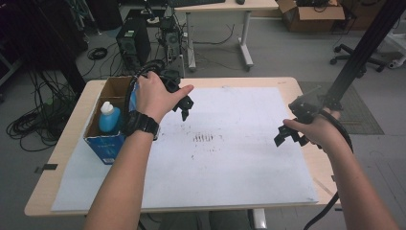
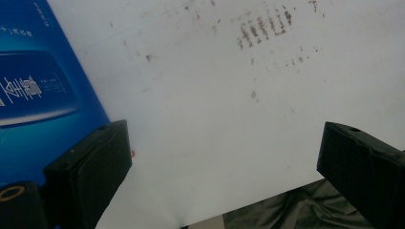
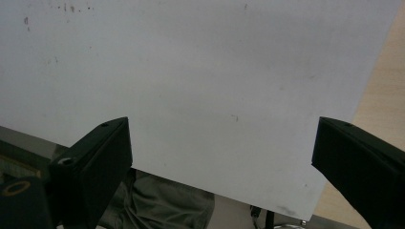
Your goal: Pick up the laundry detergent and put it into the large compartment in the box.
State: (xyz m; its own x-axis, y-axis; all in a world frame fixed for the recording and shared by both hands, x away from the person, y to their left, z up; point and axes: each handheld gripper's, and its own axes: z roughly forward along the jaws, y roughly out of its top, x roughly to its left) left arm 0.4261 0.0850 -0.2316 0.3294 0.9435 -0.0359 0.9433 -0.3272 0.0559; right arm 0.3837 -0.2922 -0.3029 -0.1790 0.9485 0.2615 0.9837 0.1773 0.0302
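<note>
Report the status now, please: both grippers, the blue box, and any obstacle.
Left gripper open, empty, just right of blue box. Right gripper open, empty, over white sheet. Bottle upright inside box, untouched. Nothing between left gripper and box.

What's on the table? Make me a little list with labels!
Table: light wood, covered by a big white sheet
Marks: brownish smudges mid-sheet
Box: blue cardboard box at the table's left, open on top
In the box: blue bottle with white cap
Left gripper: open, above the sheet beside the box, holding nothing
Right gripper: open, near the sheet's right edge, holding nothing
</note>
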